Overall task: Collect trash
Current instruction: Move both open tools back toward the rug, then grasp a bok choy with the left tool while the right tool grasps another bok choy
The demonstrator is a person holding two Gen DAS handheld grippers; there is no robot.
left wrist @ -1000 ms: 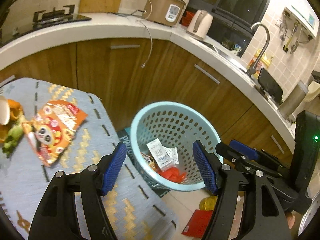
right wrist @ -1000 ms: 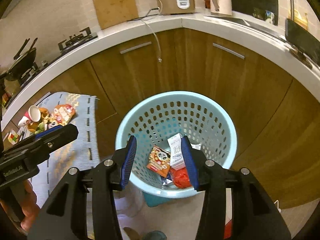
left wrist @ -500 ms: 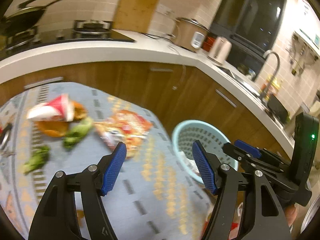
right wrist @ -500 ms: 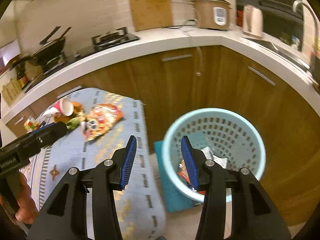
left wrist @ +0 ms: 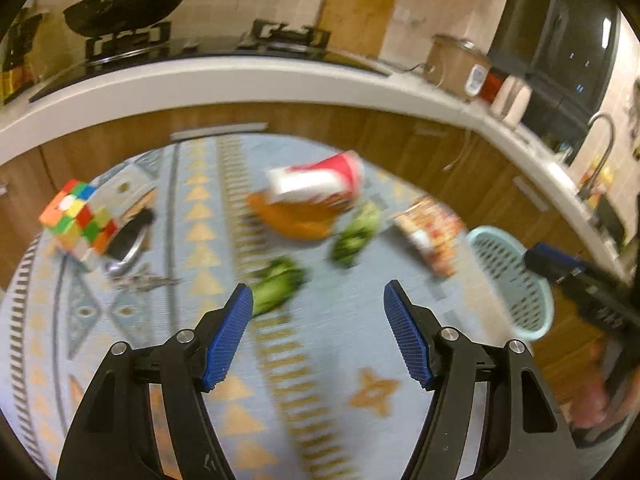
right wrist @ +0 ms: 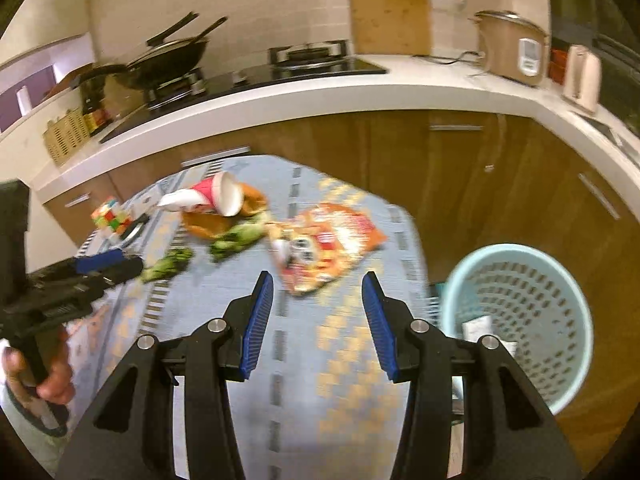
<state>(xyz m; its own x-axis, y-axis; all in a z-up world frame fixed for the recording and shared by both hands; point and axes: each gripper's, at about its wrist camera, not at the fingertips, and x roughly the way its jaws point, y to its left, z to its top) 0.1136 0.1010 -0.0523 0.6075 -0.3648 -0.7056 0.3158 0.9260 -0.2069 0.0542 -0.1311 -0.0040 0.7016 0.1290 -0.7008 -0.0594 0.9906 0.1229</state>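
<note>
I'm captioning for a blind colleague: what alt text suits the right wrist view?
The right tool, open and empty, hangs over a blue patterned tablecloth near a snack wrapper, paper cup and vegetable scraps; a light-blue basket stands right.

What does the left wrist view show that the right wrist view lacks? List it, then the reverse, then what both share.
Only the left wrist view: the tap at the sink, and the left gripper seen from behind, jaws apart and empty.

Only the right wrist view: the woven basket on the counter and paper inside the bin.

Both: paper cup, snack bag, puzzle cube, vegetable scraps, wok, rice cooker.
</note>
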